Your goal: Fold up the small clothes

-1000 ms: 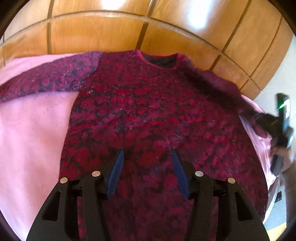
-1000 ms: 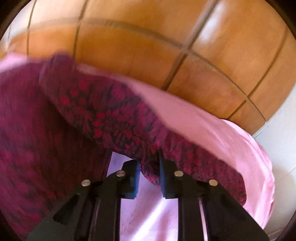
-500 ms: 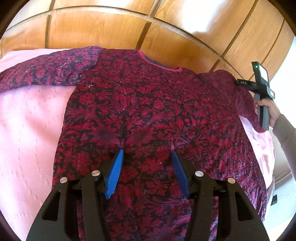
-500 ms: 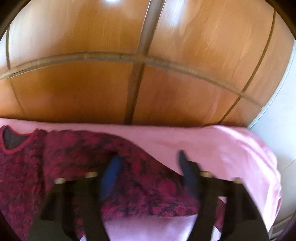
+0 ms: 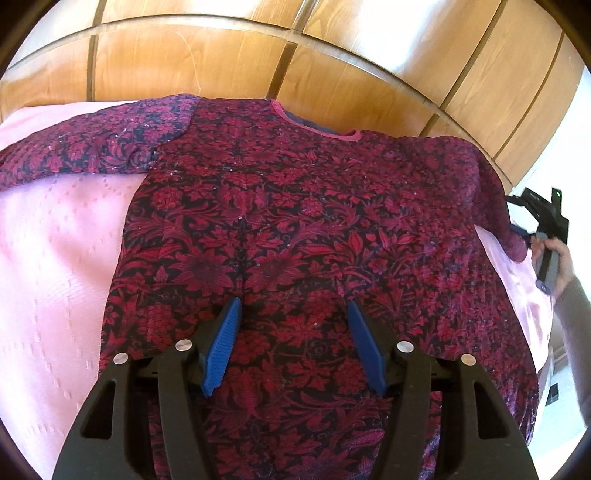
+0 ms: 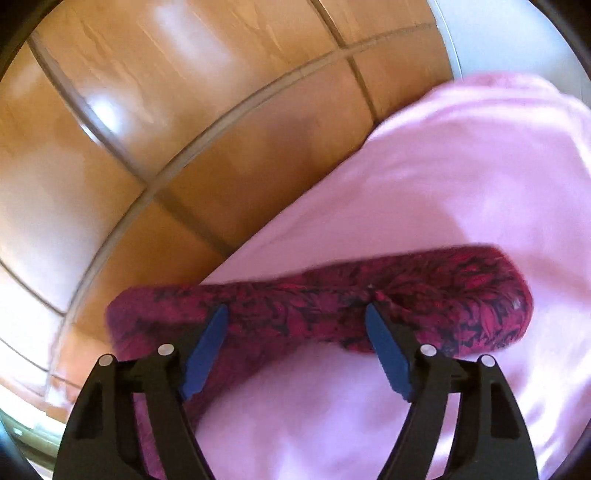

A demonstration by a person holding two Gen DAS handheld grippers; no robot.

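A dark red floral long-sleeved top [image 5: 295, 229] lies flat, neck away from me, on a pink bedspread [image 5: 55, 277]. Its left sleeve [image 5: 92, 151] stretches out to the left. My left gripper [image 5: 291, 314] is open and empty, hovering over the lower middle of the top. My right gripper [image 6: 295, 317] is open, its jaws spread over the right sleeve [image 6: 424, 295], which lies on the spread. In the left wrist view the right gripper [image 5: 543, 229] shows at the far right by the sleeve's cuff.
A glossy wooden headboard [image 5: 295, 55] rises behind the bed and also fills the upper left of the right wrist view [image 6: 166, 129]. A white wall [image 6: 509, 33] stands at the right. The bed's right edge [image 5: 543, 332] drops off beside the top.
My right gripper was shut on the right sleeve a second ago; it has opened and the sleeve now lies spread out to the side. My left gripper stayed open over the top.
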